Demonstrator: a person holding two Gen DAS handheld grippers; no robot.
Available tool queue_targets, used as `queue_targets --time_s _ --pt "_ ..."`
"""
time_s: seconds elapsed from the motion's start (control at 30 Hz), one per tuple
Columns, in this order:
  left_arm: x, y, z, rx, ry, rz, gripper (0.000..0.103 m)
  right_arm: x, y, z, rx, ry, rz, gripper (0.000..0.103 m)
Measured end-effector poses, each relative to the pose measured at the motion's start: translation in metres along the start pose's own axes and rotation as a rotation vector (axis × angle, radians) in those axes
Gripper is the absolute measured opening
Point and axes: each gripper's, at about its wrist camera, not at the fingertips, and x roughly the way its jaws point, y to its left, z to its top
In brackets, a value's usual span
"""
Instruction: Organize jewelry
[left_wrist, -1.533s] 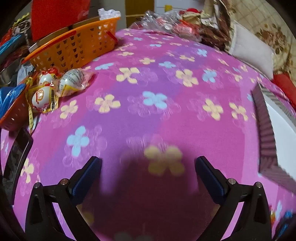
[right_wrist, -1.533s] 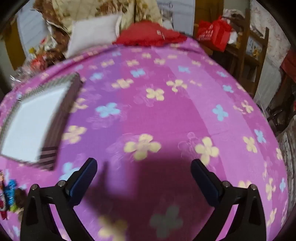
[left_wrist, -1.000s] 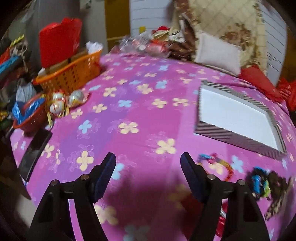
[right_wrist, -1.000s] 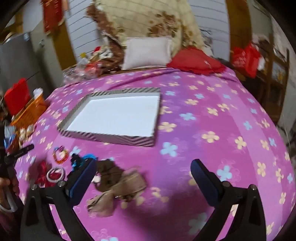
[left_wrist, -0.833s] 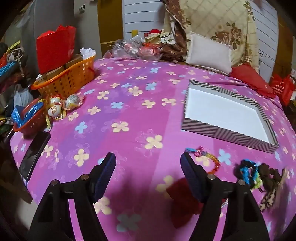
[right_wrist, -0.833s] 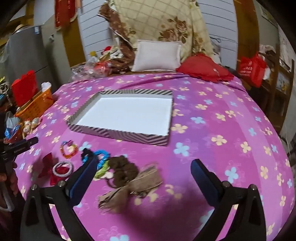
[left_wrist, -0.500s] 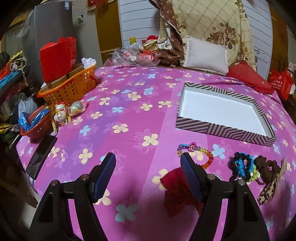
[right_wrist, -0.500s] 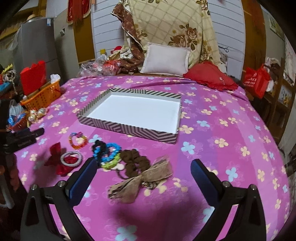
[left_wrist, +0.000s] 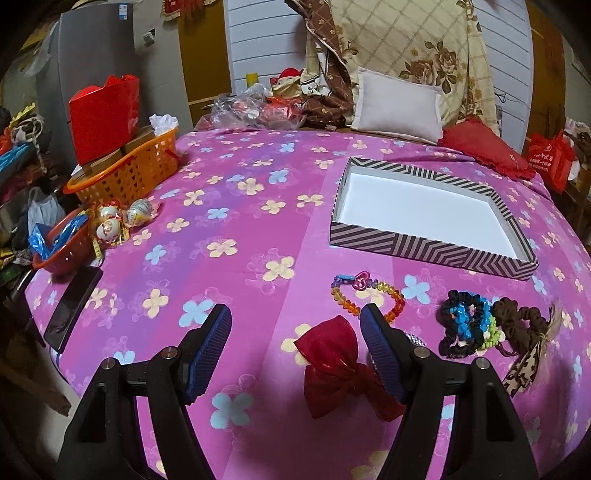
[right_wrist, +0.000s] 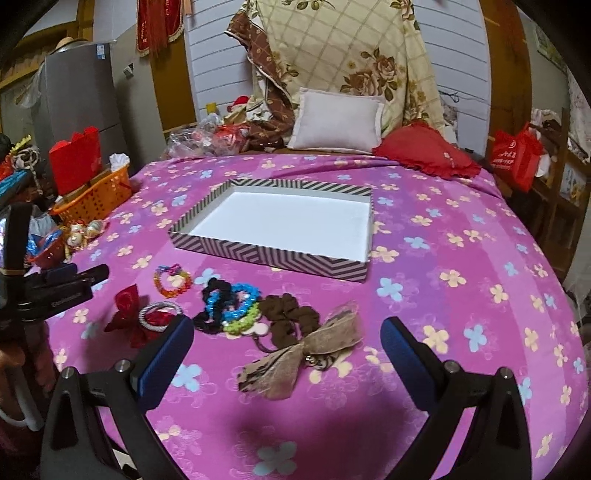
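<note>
A striped box (left_wrist: 432, 248) (right_wrist: 273, 258) with a white inside lies open on the pink flowered cloth. In front of it lie a rainbow bead bracelet (left_wrist: 369, 291) (right_wrist: 173, 281), a red bow (left_wrist: 338, 365) (right_wrist: 127, 308), a silver bangle (right_wrist: 159, 312), black and blue scrunchies (left_wrist: 463, 326) (right_wrist: 227, 302), a brown scrunchie (left_wrist: 519, 319) (right_wrist: 291, 317) and a tan ribbon bow (right_wrist: 303, 354). My left gripper (left_wrist: 295, 349) is open above the cloth, its right finger over the red bow. My right gripper (right_wrist: 286, 360) is open, above the tan bow.
An orange basket (left_wrist: 125, 173), a red bag (left_wrist: 103, 110), wrapped eggs (left_wrist: 122, 218), a red bowl (left_wrist: 61, 243) and a dark phone (left_wrist: 72, 304) sit at the table's left edge. Pillows (right_wrist: 336, 122) and plastic bags (left_wrist: 251, 110) lie at the back.
Both grippers have pulled back and up from close over the cloth. The box and the row of jewelry have come into view in front of them.
</note>
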Motion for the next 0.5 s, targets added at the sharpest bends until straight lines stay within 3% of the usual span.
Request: queue_targets --time_s 0.5 --pt "0.0025 -0.004 -0.0016 0.006 0.008 -0.029 0.052 0.0075 -0.0024 -0.0036 -0.012 0.012 -0.028 0.103"
